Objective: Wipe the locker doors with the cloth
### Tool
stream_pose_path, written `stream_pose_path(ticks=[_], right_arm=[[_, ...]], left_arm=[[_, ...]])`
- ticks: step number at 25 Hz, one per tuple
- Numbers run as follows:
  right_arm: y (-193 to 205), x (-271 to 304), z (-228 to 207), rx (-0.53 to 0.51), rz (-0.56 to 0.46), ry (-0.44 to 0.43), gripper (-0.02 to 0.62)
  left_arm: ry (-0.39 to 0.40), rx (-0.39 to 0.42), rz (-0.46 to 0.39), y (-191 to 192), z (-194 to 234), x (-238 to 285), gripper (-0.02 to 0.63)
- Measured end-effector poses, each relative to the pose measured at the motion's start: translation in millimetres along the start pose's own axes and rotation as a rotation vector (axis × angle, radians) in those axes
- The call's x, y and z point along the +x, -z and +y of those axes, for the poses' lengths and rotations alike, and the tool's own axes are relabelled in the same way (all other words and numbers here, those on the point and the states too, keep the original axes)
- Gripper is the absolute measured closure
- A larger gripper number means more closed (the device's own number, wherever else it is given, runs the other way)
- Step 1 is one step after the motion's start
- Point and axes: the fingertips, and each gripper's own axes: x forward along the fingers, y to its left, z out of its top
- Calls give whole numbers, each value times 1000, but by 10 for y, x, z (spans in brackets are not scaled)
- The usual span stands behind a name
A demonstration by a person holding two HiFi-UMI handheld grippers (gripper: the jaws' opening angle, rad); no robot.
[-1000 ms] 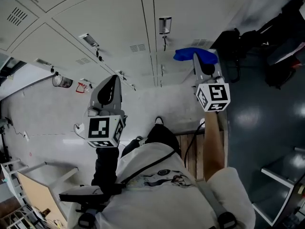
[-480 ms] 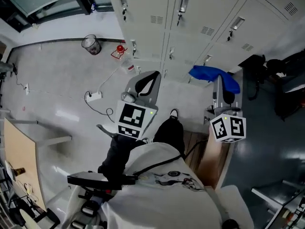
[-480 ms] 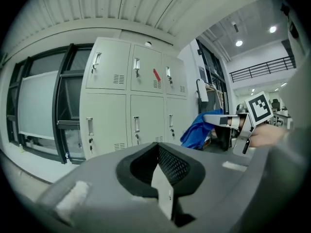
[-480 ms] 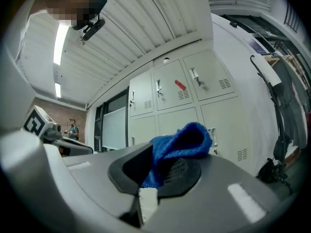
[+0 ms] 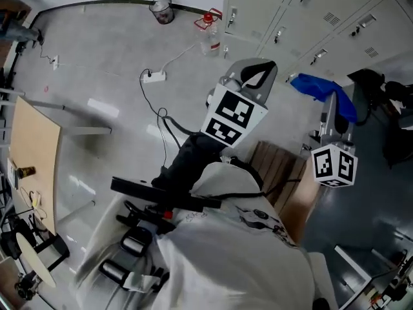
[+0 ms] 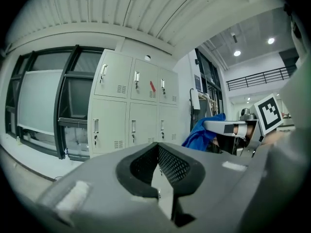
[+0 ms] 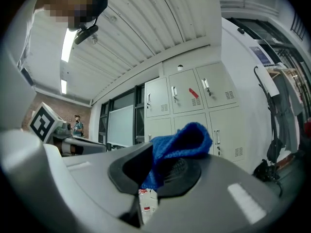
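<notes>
clamping cloth [image 7: 182, 140], apparently clear of lockers [image 7: 187, 97]

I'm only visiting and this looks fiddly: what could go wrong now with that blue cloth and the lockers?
The right gripper pinches only part of the blue cloth, so rubbing a door might pull it free. The locker handles stick out and could snag it. A black cable loops on the floor close to the person's leg, which could be a trip hazard.

Pale grey polished floor [image 5: 97, 63] bearing cream metal lockers [image 5: 255, 5], white power strip [image 5: 153, 76], clear plastic bottle [image 5: 211, 42], round mesh wastebasket [image 5: 162, 9].
</notes>
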Motion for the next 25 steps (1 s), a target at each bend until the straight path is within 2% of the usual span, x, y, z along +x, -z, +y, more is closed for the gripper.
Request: stream_pose_path(ticks=[6,9,15,25], right_arm=[[137,-566,-106,18,35,1,571],[216,-812,-61,34,53,-7,571],[197,-921,140,0,43,-8,572],[6,-778,382,-14,-2,-14,572]], left_arm=[[5,9,-30,59,-489,-192,611],[-10,8,-14,158,-648,-378,611],[-40,2,11,282,-604,-589,611],[-51,12,-12,149,-329,-683,611]])
